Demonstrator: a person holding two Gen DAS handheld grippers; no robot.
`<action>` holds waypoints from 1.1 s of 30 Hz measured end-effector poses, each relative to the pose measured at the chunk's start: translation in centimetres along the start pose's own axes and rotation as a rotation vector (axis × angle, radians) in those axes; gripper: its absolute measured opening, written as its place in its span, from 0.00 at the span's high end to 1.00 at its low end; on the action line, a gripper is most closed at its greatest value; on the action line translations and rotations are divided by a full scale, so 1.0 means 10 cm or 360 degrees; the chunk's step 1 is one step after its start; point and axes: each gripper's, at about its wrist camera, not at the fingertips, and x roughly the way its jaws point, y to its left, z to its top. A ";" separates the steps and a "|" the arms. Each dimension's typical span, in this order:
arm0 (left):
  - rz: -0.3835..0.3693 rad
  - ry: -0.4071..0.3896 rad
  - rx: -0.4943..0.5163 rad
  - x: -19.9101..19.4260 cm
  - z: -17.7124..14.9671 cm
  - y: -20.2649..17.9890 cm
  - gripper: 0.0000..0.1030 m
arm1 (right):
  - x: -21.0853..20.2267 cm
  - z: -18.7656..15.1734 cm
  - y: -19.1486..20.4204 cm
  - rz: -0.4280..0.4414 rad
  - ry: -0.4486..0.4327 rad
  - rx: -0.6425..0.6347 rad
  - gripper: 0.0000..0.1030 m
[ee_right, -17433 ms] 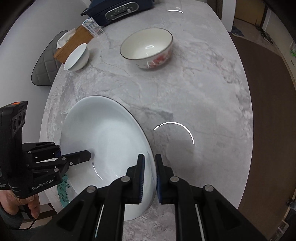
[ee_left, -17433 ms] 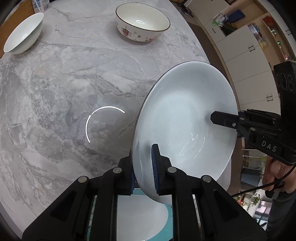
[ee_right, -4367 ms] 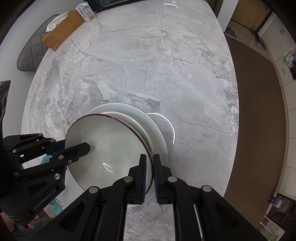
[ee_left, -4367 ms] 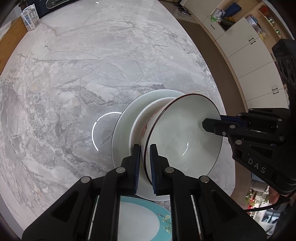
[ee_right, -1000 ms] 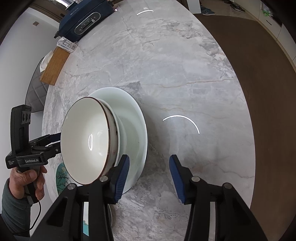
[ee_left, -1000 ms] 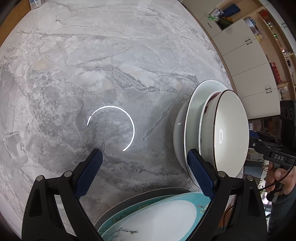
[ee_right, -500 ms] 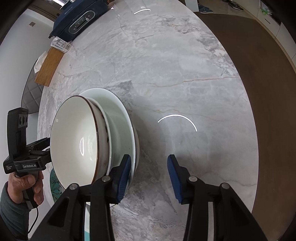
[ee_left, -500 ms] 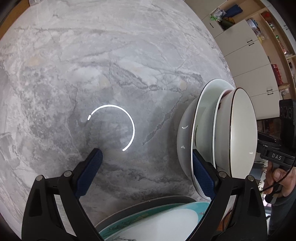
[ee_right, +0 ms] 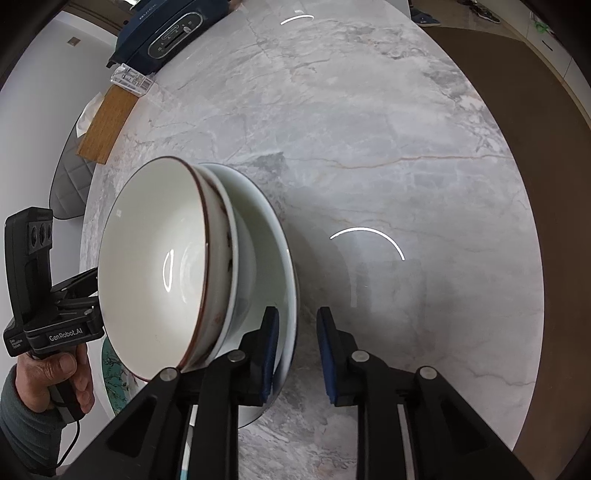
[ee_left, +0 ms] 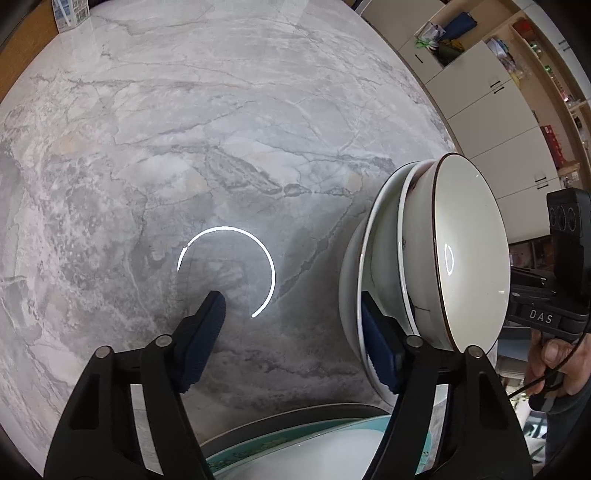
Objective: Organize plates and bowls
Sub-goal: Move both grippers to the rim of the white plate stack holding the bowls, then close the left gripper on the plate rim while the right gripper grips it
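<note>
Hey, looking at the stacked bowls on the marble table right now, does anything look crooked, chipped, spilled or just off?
Nothing stands out. The brown-rimmed bowl sits nested in the stack on the wide white bowl, on the marble table. No chips or spills show. The apparent lean looks like fisheye distortion.

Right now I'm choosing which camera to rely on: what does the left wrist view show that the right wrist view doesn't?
Only the left wrist view shows the white cupboards and the small carton at the table's far edge. Only the right wrist view shows the dark blue appliance, the wooden board and the brown floor. Both show the stacked bowls on the marble table and the teal-patterned plate.
</note>
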 end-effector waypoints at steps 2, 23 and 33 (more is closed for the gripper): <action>0.0027 -0.0021 0.0036 -0.01 0.01 -0.07 0.40 | 0.00 0.00 0.01 0.0013 0.0006 -0.0014 0.86; 0.0009 0.0003 0.0048 -0.07 0.02 -0.34 0.94 | -0.03 0.06 0.23 -0.0159 -0.0002 -0.0040 0.89; 0.0038 -0.0060 0.0039 -0.33 -0.06 -0.35 0.94 | -0.15 0.03 0.32 -0.0144 -0.0038 -0.0062 0.89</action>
